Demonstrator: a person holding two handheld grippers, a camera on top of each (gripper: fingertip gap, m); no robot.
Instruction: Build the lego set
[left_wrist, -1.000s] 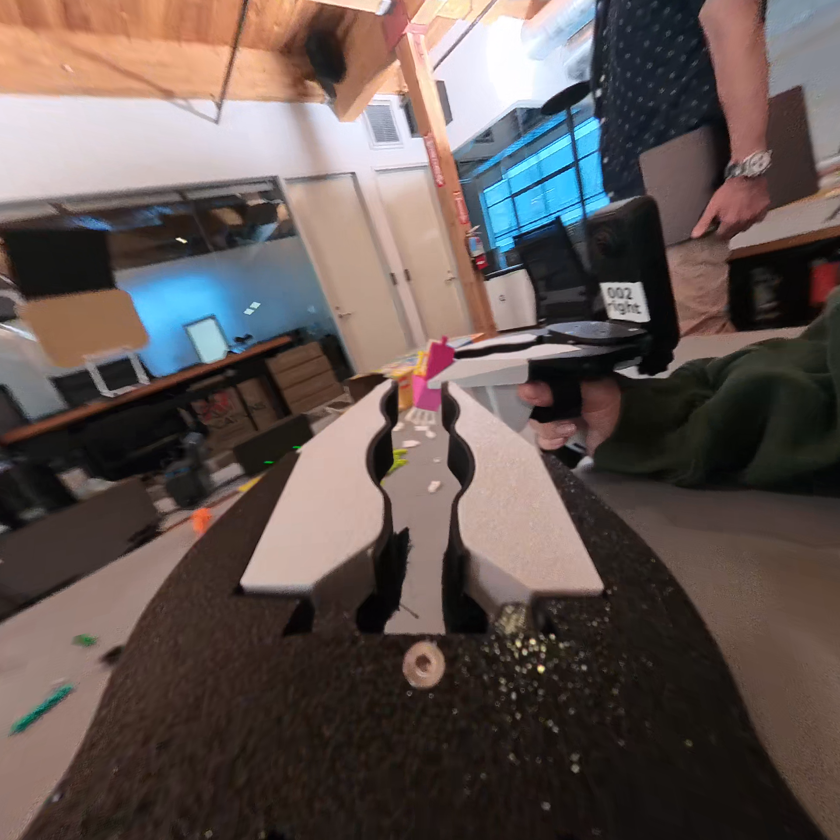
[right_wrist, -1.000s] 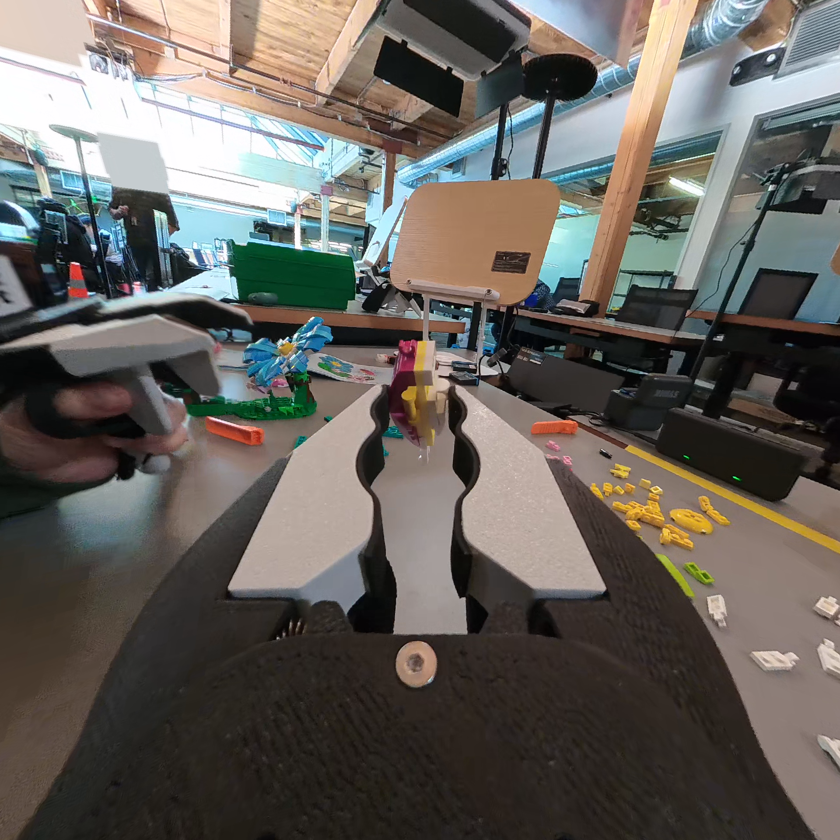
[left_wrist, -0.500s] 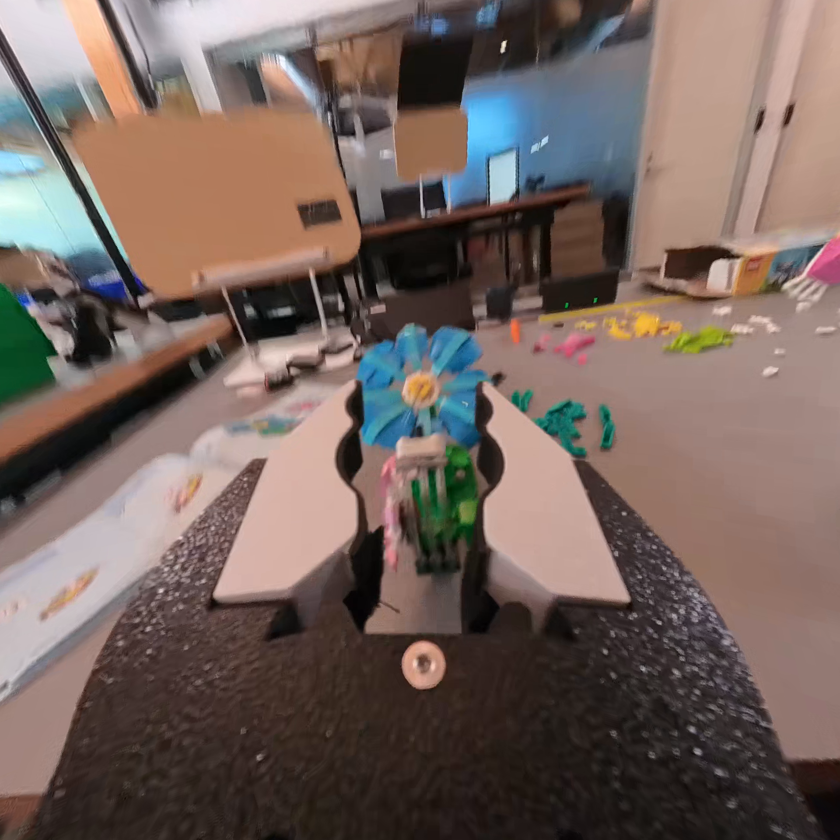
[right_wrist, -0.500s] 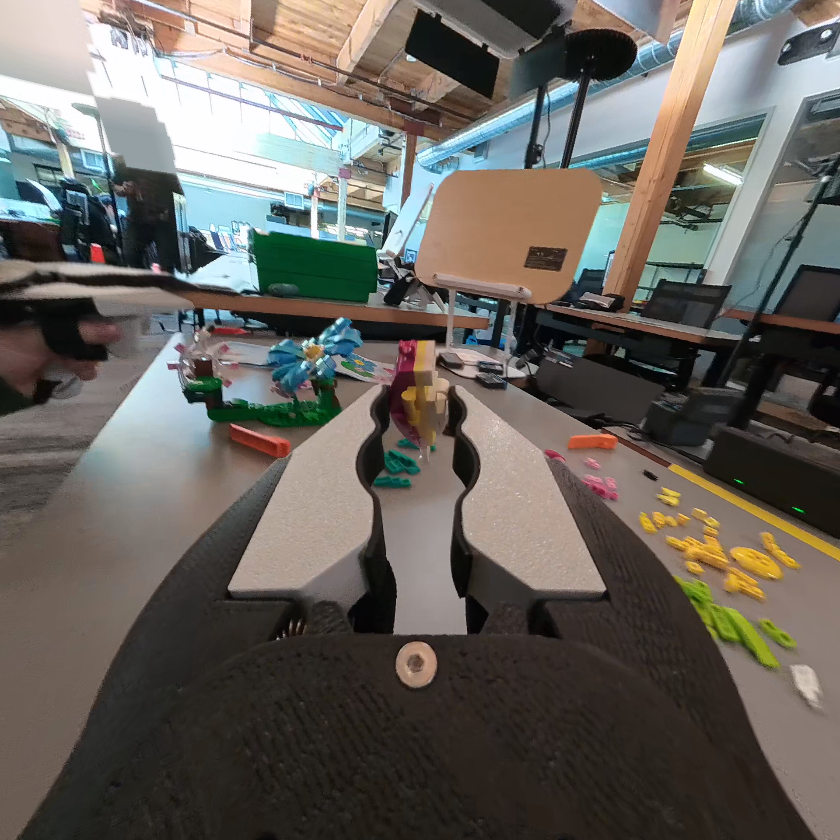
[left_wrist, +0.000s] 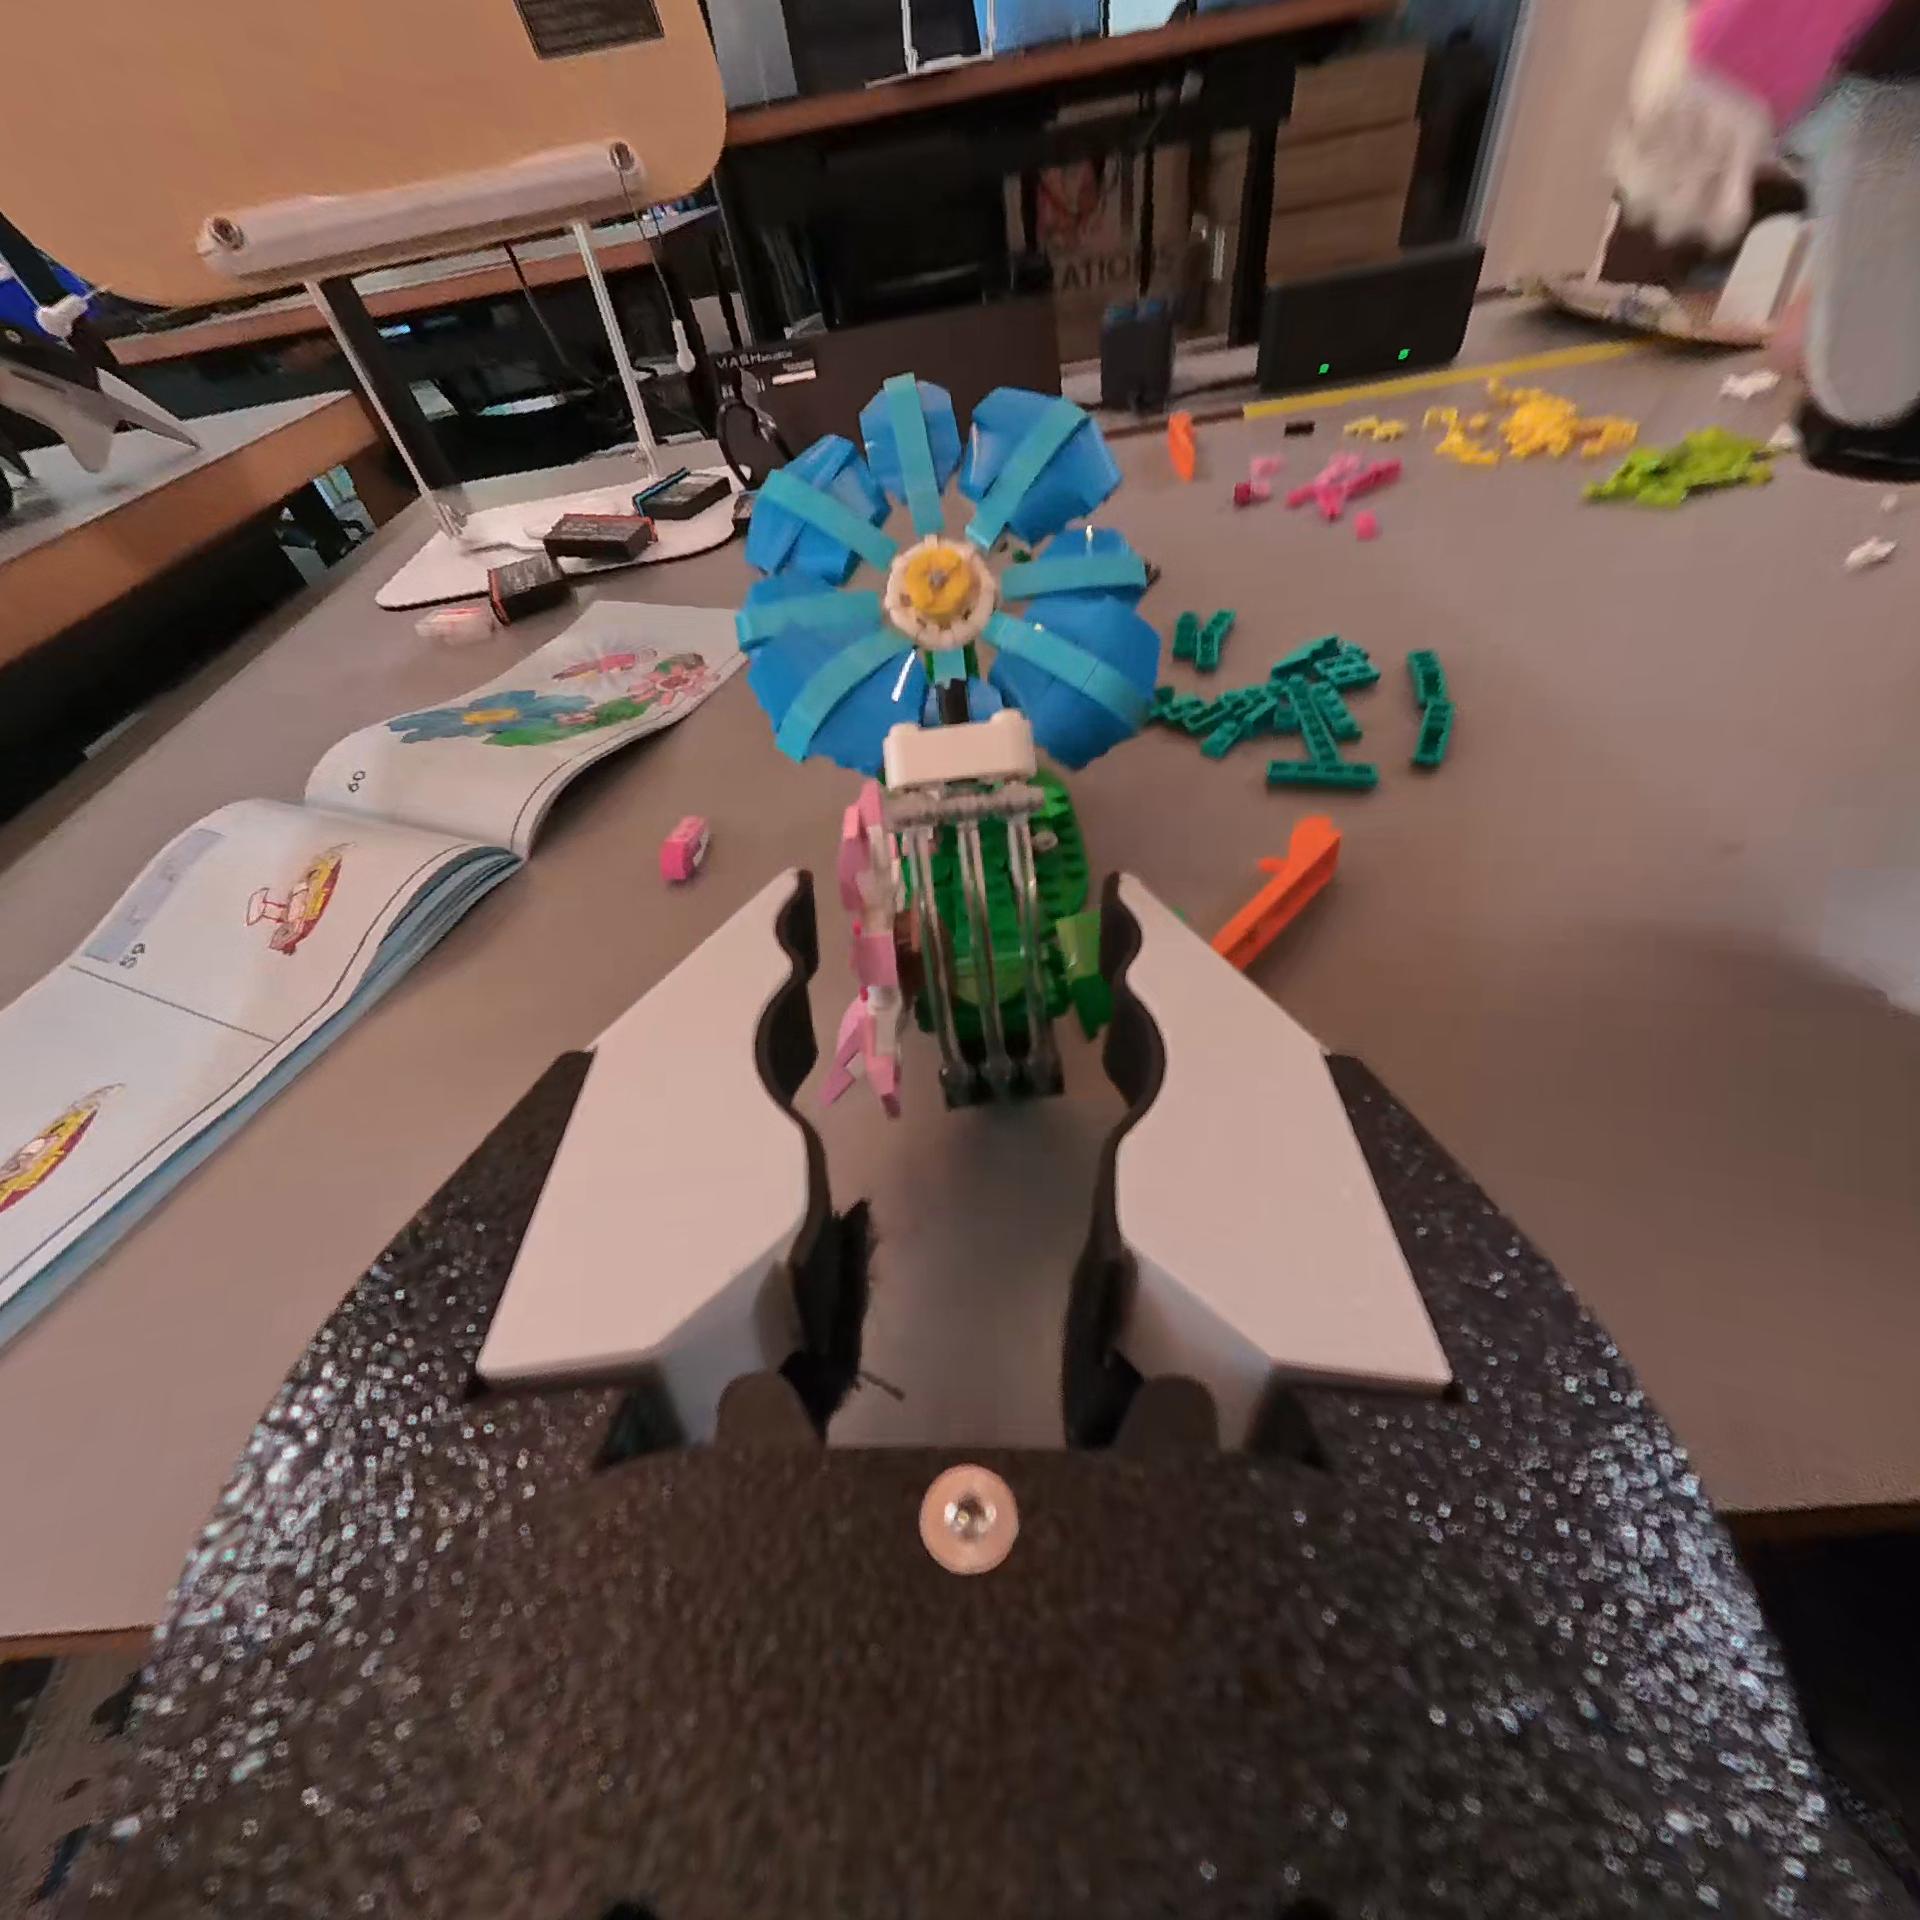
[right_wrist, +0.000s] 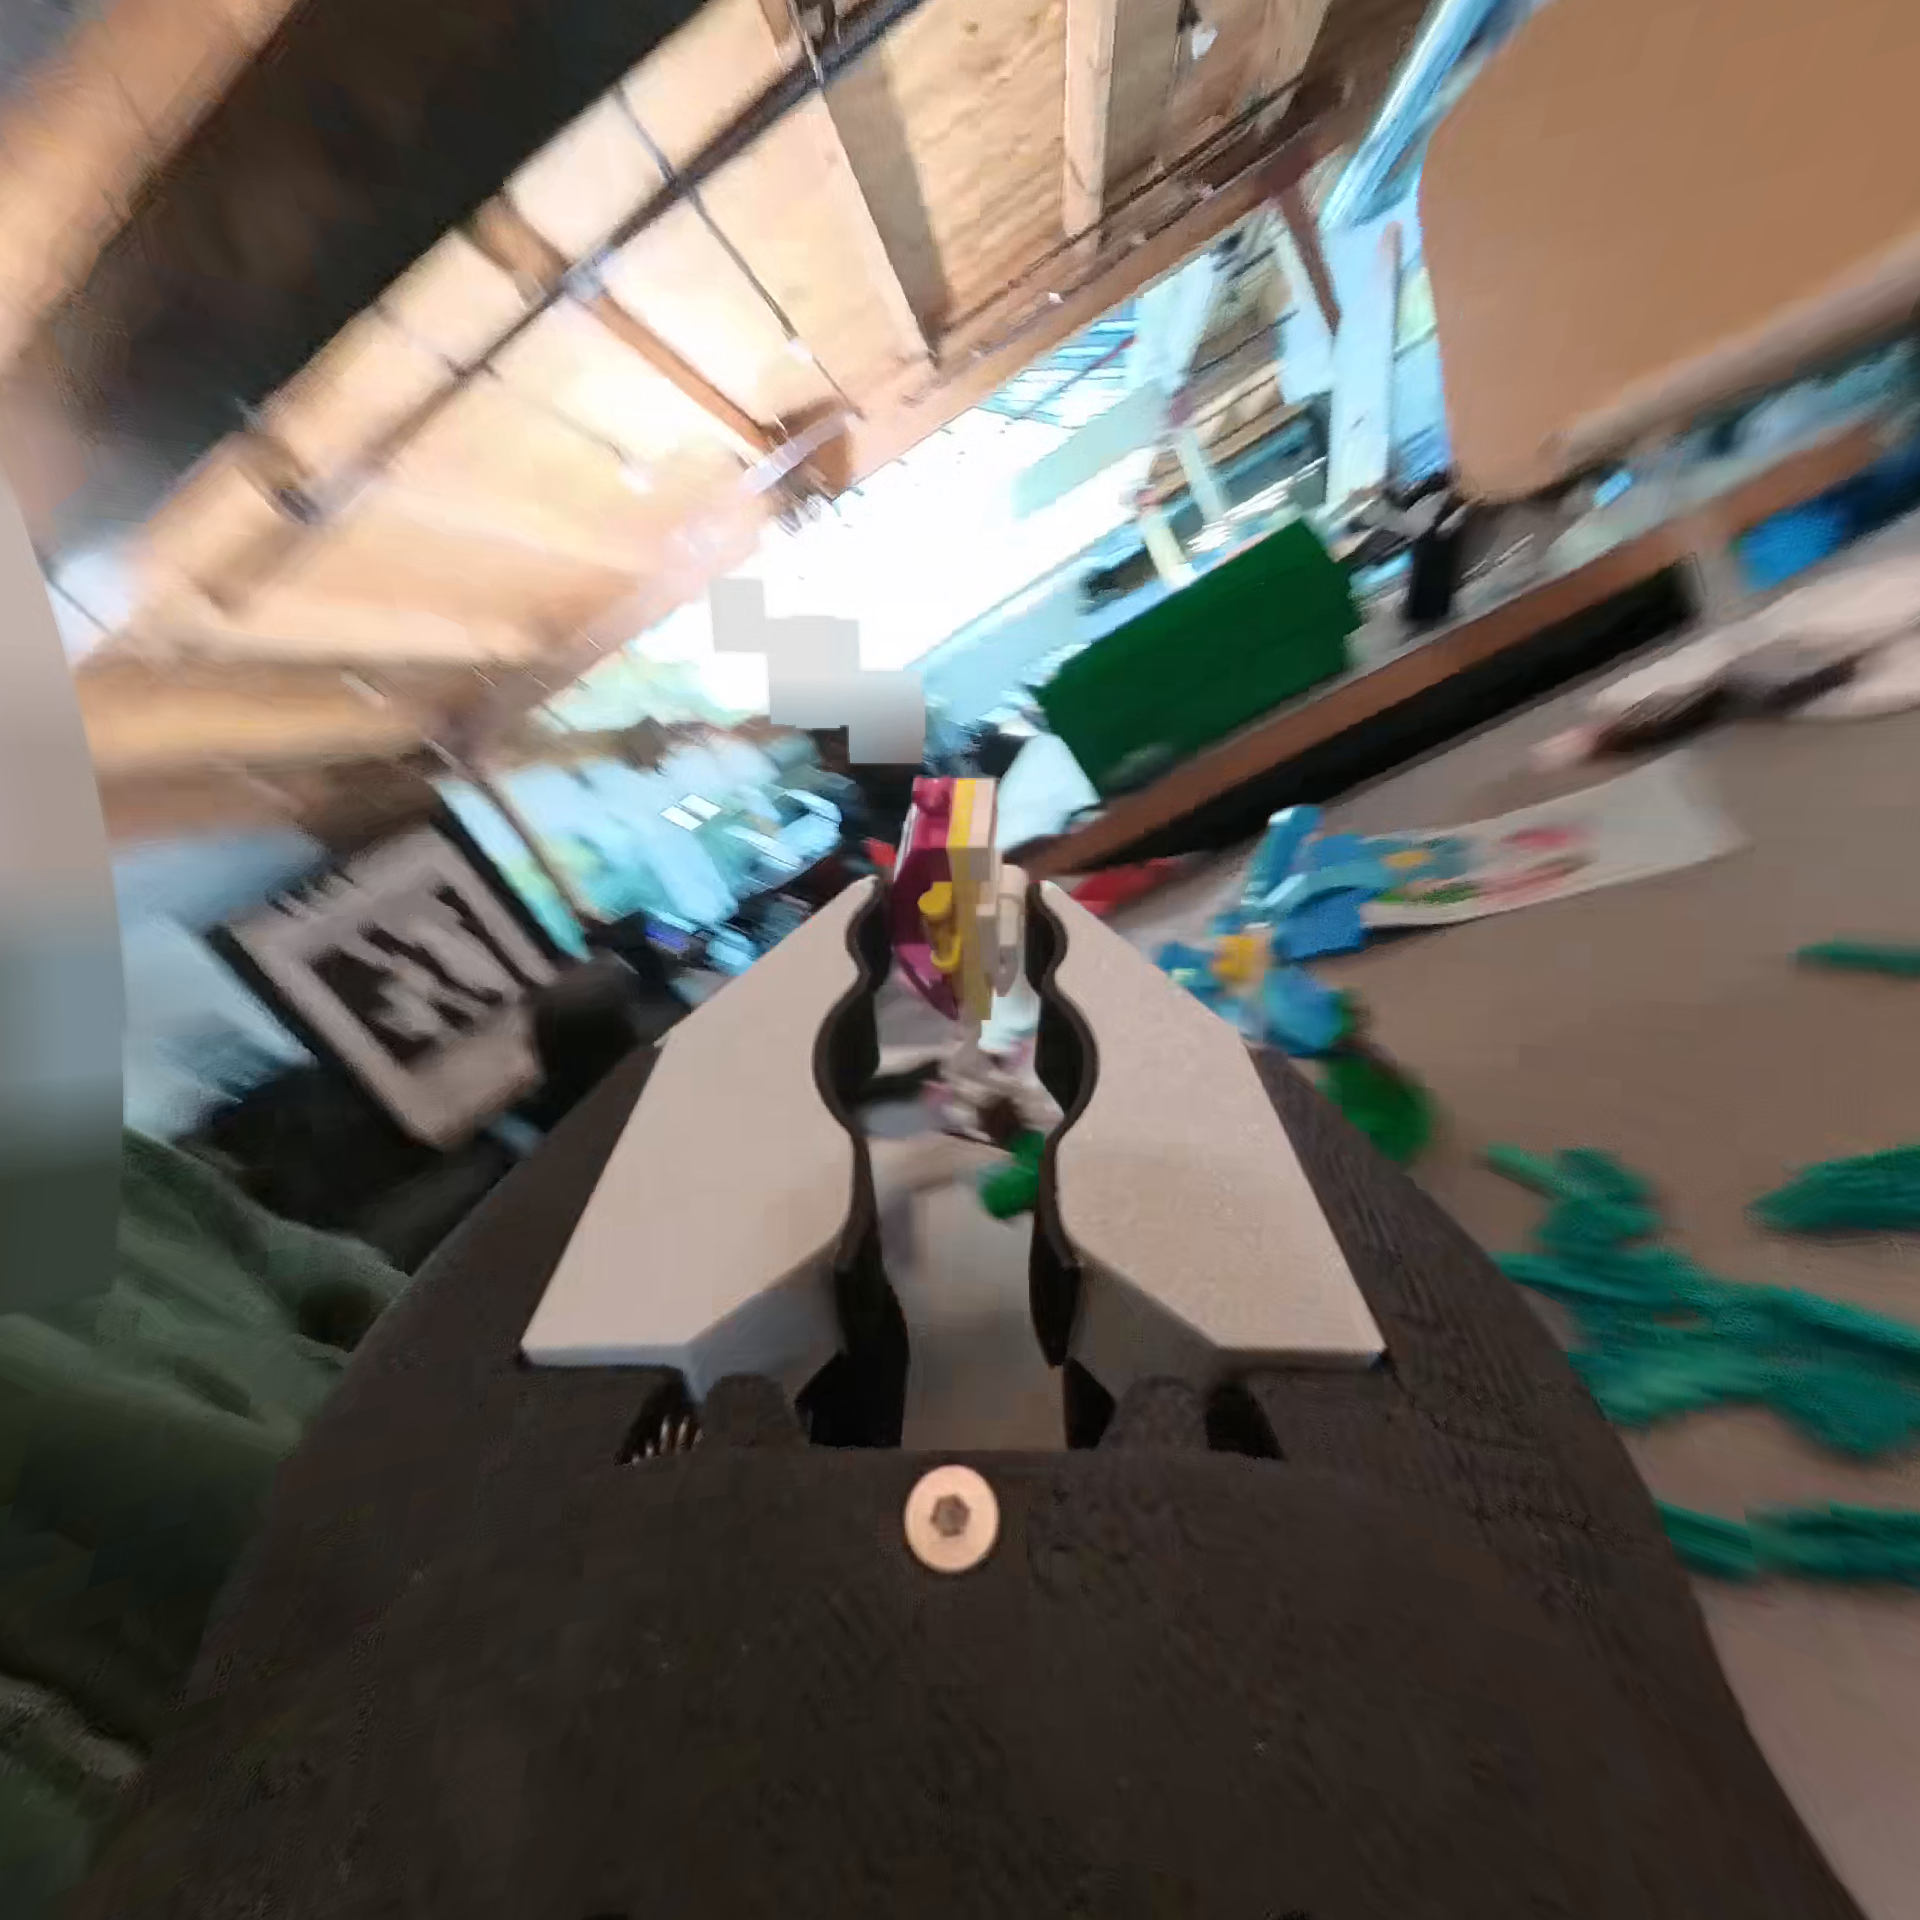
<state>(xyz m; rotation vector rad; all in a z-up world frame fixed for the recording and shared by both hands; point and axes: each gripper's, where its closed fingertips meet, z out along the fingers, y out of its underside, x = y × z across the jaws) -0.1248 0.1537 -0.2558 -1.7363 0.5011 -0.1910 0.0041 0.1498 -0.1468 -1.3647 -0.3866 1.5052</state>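
The grey desk (left_wrist: 1558, 831) holds a finished blue flower (left_wrist: 940, 582) amid loose bricks (left_wrist: 1299, 707). The left claw (left_wrist: 956, 935) gapes open around the flower's base; the right claw (right_wrist: 951, 914) grips a pink-and-yellow piece (right_wrist: 951, 894), likely not yet attached.

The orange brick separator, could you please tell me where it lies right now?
In the left wrist view, the orange brick separator lies flat on the grey table, just right of the green base under the blue flower, nearer than the teal pieces.

**Plastic, paper and matt grey**

My left claw (left_wrist: 956, 997) has matt grey plastic fingers (left_wrist: 675, 1174) on a rough, speckled black body. I see glossy plastic on the blue flower (left_wrist: 940, 577), smooth paper in the open booklet (left_wrist: 343, 862), and a matt grey counter (left_wrist: 1558, 935). The board (left_wrist: 343, 114) behind looks wooden.
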